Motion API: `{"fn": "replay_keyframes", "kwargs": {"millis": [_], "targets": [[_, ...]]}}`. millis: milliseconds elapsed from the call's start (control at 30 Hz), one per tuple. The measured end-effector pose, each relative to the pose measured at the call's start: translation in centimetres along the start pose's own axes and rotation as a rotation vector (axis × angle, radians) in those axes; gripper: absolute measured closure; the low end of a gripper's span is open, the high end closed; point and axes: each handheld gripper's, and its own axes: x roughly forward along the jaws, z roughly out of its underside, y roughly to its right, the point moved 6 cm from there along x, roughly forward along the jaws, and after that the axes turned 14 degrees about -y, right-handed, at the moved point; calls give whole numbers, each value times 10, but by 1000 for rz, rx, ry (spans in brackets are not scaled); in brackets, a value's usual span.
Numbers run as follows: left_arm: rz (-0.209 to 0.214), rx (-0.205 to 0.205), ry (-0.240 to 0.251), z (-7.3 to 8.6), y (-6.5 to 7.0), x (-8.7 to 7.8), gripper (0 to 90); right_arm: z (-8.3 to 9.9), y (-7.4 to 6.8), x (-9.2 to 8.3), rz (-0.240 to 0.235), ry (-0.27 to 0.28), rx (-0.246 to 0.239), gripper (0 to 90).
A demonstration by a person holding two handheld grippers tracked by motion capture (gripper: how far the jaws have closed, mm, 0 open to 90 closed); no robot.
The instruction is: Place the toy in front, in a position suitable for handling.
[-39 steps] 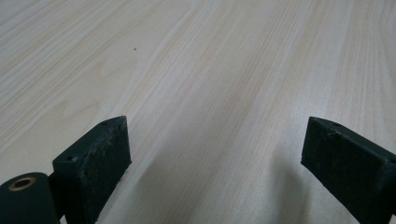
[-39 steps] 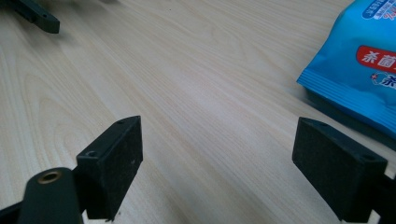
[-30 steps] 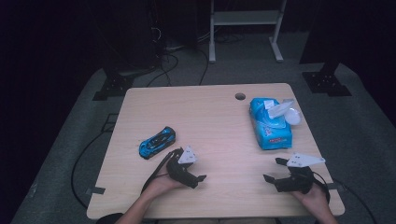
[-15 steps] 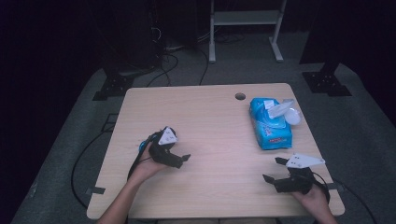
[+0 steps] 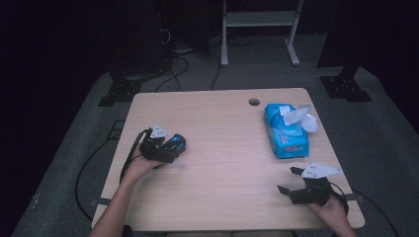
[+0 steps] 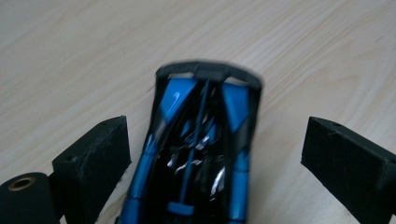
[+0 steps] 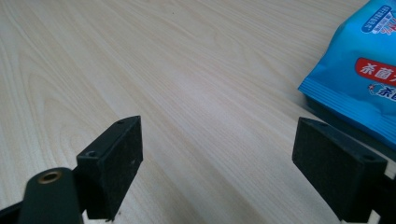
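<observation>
Progress looks early: the grasp is lined up but not closed. At the left of the high view, the left gripper [image 5: 170, 148] sits over the small blue-and-black toy car [image 5: 176, 144] on the pale wooden table [image 5: 222, 163]. In the left gripper view the car [image 6: 201, 149] fills the lower centre, lying lengthwise between the two black jaws, which stand wide; the left one is just beside the car's flank and the right one is clearly apart from it. So the car rests on the table, straddled, not yet gripped.

At the lower right of the high view, the right gripper [image 5: 289, 181] waits low over bare wood, jaws spread wide with nothing between them. The blue plastic pack of wet wipes [image 5: 285, 131] lies at the right, apart from it.

Closing on the car and lifting it seem to remain.
</observation>
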Motion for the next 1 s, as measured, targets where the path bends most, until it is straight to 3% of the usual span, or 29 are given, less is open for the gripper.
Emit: {"fn": "replay_keyframes", "kwargs": {"millis": [100,167,333,367,467,600,667,767,833,1000], "targets": [[8,28,-50,2,-1,8,73,0,0,0,-1,-1,-1,154],[9,38,-48,2,-1,12,73,0,0,0,0,-1,-1,154],[24,16,-88,7,-9,22,77,0,0,1,0,-1,-2,154],[50,6,-114,8,-10,26,77,0,0,1,0,-3,-5,154],[42,13,-116,6,-12,26,116,0,0,2,-1,-5,-5,154],[76,14,-106,2,-13,29,143,0,0,1,0,-2,-5,154],[85,-4,-93,1,-12,30,157,0,0,1,-1,-2,-2,154],[83,8,-78,-2,-12,32,159,0,-1,1,-1,-3,-6,154],[83,25,-72,-3,-10,31,227,0,-1,1,-2,-4,-7,154],[55,24,-78,-3,-11,29,244,-1,-1,0,1,2,-14,154]]}}
